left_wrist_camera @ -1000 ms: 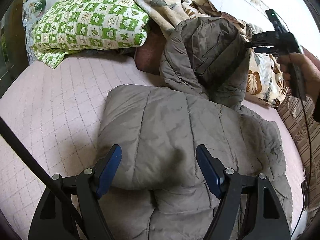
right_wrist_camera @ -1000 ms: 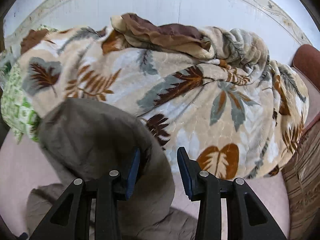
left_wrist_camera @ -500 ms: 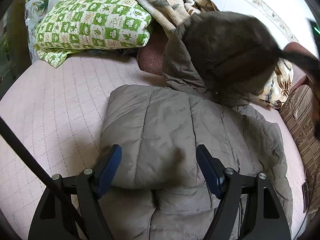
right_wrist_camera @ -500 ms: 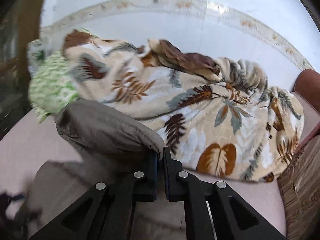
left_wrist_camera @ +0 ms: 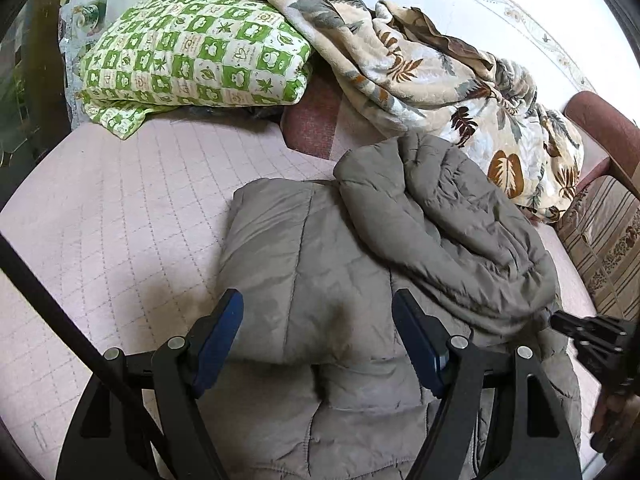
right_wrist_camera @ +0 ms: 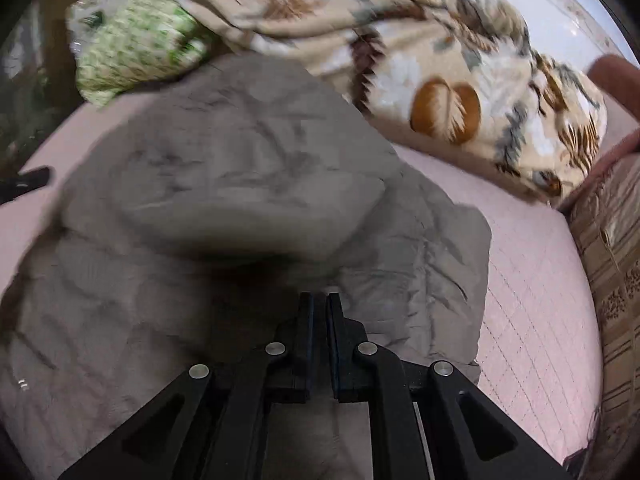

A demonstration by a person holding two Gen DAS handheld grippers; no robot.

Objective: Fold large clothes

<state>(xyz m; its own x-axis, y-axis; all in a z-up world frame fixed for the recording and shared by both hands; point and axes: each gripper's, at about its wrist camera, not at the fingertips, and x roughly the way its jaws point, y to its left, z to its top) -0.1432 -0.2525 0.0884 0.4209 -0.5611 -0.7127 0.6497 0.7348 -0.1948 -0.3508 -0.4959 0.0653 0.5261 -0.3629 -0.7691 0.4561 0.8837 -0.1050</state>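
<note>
Pink quilted bed cover (left_wrist_camera: 120,208) spread wide, leaf-print blanket (left_wrist_camera: 460,92) heaped at 1 o'clock, green checked pillow (left_wrist_camera: 192,52) at 11. Grey padded jacket (left_wrist_camera: 304,248) at centre, half folded. Left gripper (left_wrist_camera: 316,340) spread apart, empty, over jacket. Right gripper (right_wrist_camera: 319,308) pinched together on jacket fabric.

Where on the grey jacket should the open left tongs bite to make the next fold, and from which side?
Probably the near rounded folded edge of the jacket, just ahead of the left tongs. Come in from this near side, angled down, one pad over and one under. That edge is a puffy roll lifted off the bed cover and fits the open gap; the sleeve is already laid across the top.
</note>
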